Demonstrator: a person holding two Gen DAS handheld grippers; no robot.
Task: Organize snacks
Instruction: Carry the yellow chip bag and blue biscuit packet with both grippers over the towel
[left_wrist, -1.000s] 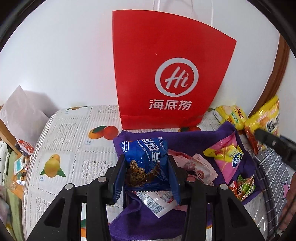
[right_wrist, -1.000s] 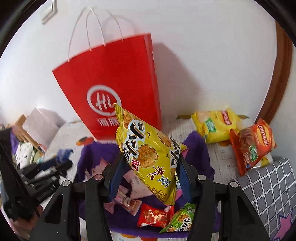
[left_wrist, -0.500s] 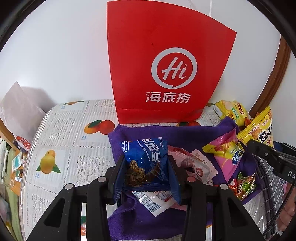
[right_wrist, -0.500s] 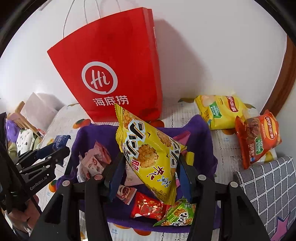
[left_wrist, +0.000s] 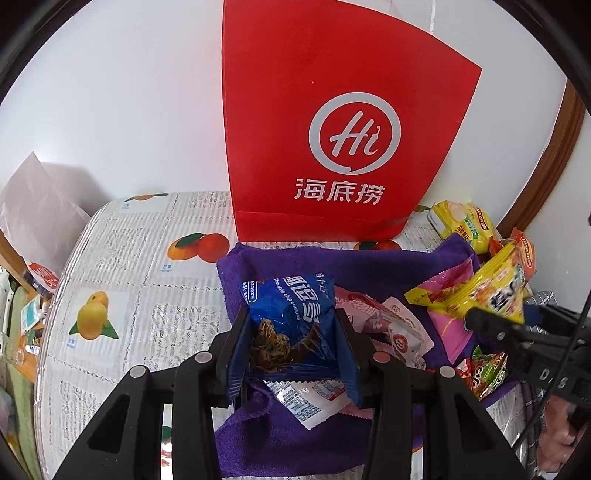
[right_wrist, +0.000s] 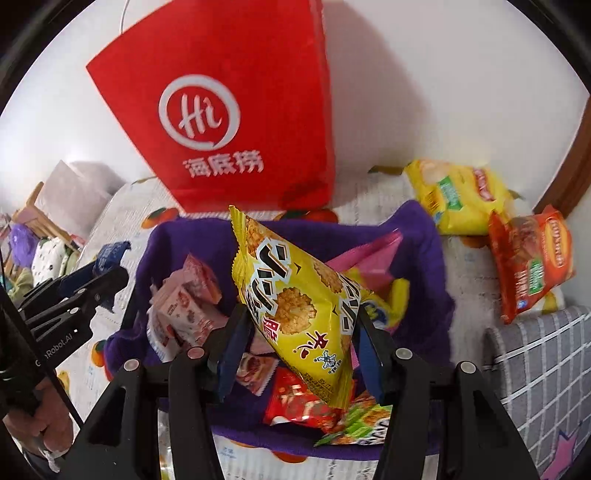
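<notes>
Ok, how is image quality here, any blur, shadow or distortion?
Left wrist view: sharp, fisheye bends the red bag and table edge; dark vignette at corners. Right wrist view: slightly soft with motion blur on the purple towel; the red bag casts a shadow on the wall.

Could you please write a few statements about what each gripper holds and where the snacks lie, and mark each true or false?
1. The left gripper is clamped on a blue cookie packet. True.
2. The right gripper is empty. False: it grips a yellow rice cracker bag.
3. The red paper bag lies flat on the table. False: it stands upright against the wall.
4. Several small snack packets lie on the purple cloth. True.
5. The orange chip bag lies on the purple cloth. False: it lies off the cloth, beside the yellow chip bag.
</notes>
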